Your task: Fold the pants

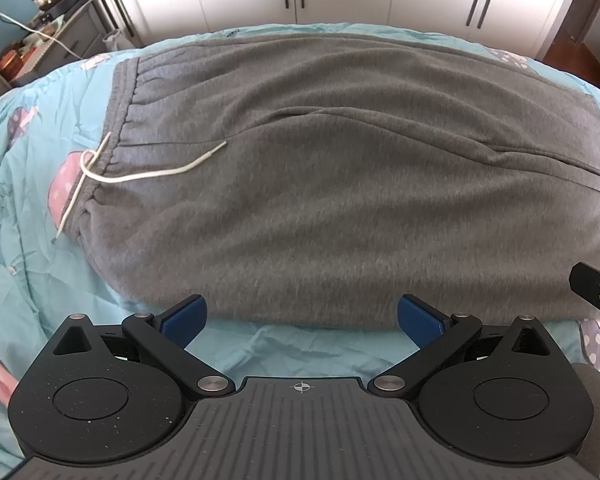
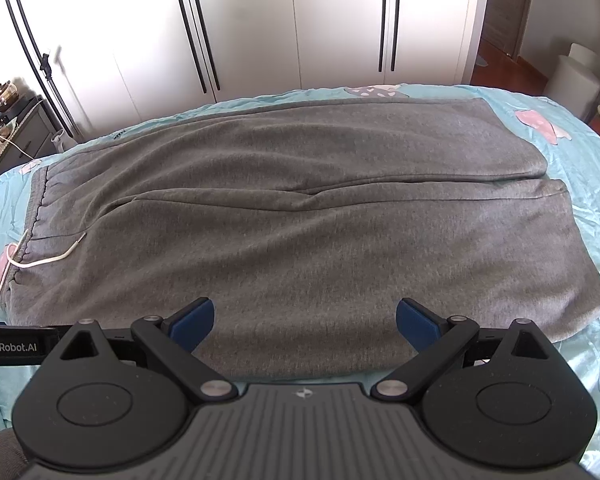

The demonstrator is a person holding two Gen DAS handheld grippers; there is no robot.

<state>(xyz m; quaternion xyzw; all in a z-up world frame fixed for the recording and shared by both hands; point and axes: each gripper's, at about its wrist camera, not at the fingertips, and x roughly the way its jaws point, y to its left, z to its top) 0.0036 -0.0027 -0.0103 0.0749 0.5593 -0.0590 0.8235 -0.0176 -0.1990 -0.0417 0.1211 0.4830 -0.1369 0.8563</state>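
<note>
Pants (image 2: 300,216) flat on bed, near edge just beyond both grippers' spread fingers (image 1: 184,318)

Only one legible text: "GenRobot.AI", white lettering on a black strap (image 2: 16,347) at the right wrist view's left side. Nothing readable in the left wrist view.
</note>
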